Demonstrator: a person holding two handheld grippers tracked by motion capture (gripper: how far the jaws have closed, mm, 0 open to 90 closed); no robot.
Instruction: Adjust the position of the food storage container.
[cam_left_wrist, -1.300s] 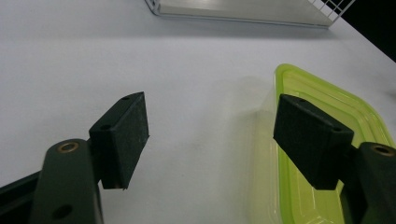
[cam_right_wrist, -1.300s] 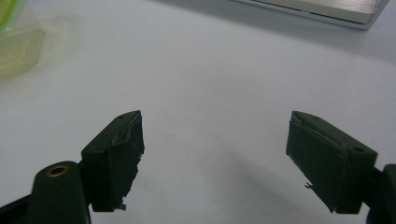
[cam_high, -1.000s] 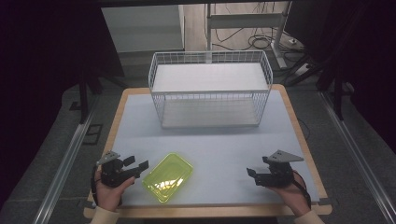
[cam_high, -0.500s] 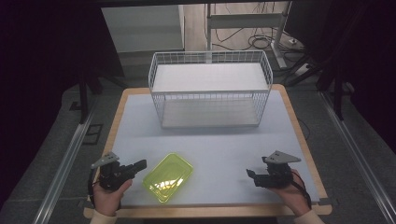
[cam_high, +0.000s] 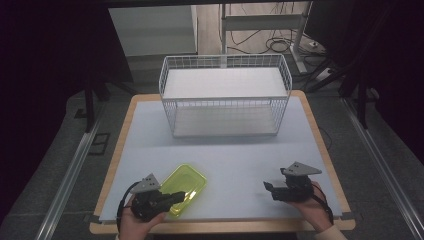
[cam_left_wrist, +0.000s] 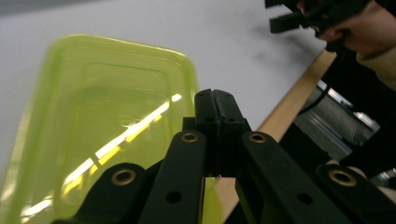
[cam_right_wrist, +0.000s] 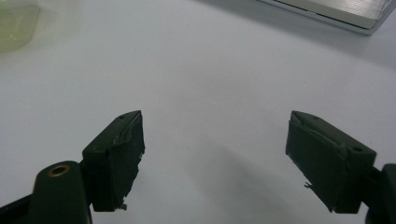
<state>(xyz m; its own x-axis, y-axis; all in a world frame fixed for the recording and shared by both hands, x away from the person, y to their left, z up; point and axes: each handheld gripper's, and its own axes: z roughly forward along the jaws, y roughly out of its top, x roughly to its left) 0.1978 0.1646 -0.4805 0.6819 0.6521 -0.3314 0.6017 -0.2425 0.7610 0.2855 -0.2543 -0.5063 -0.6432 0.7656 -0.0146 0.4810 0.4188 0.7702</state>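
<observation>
A translucent yellow-green plastic tray (cam_high: 189, 181) lies flat on the white table top near the front left. My left gripper (cam_high: 178, 198) reaches over the tray's near rim from the left. In the left gripper view its jaws are pressed together (cam_left_wrist: 215, 103) with nothing visible between them, and the tray (cam_left_wrist: 102, 112) spreads out to their left and beneath. My right gripper (cam_high: 269, 188) is held low at the front right, about a hand's width from the tray. Its jaws stand wide apart (cam_right_wrist: 215, 158) over bare table.
A white wire basket (cam_high: 225, 97) with a white floor panel stands at the back middle of the table. The table's wooden edge (cam_high: 220, 227) runs along the front, just below both hands. Metal rails (cam_high: 70, 170) flank the table on the floor.
My left gripper has shut its jaws and moved right, from beside the tray to over its near rim. The right gripper stayed open and shifted only slightly. The tray has not moved.
</observation>
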